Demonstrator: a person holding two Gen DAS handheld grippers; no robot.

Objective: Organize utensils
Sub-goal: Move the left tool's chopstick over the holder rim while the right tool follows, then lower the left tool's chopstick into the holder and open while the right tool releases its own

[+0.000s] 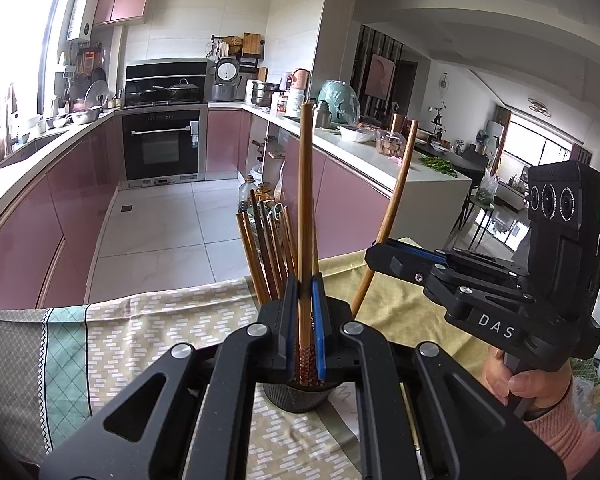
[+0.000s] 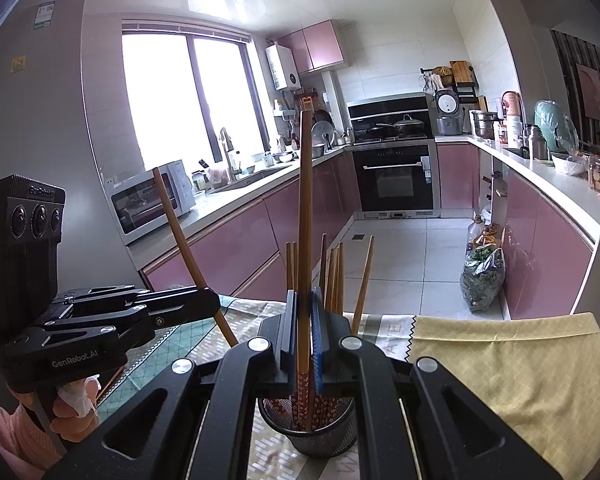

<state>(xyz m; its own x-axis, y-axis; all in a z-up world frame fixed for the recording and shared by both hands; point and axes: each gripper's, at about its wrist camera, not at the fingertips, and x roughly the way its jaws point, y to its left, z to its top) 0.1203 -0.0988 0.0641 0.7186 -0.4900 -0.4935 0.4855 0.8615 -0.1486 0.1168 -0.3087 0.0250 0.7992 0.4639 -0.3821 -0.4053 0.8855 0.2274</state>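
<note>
Home kitchen: oven [image 1: 162, 145], sink [image 2: 236, 178], pink cabinets [image 2: 236, 248].

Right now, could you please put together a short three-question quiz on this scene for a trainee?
1. True or false: the left tongs are open and empty.
2. Which utensil do the right tongs grip? A spoon; B chopstick; C fork.
3. Fill in: the mesh cup that holds the other chopsticks is ____ in colour.
Key: 1 false; 2 B; 3 black.
</note>
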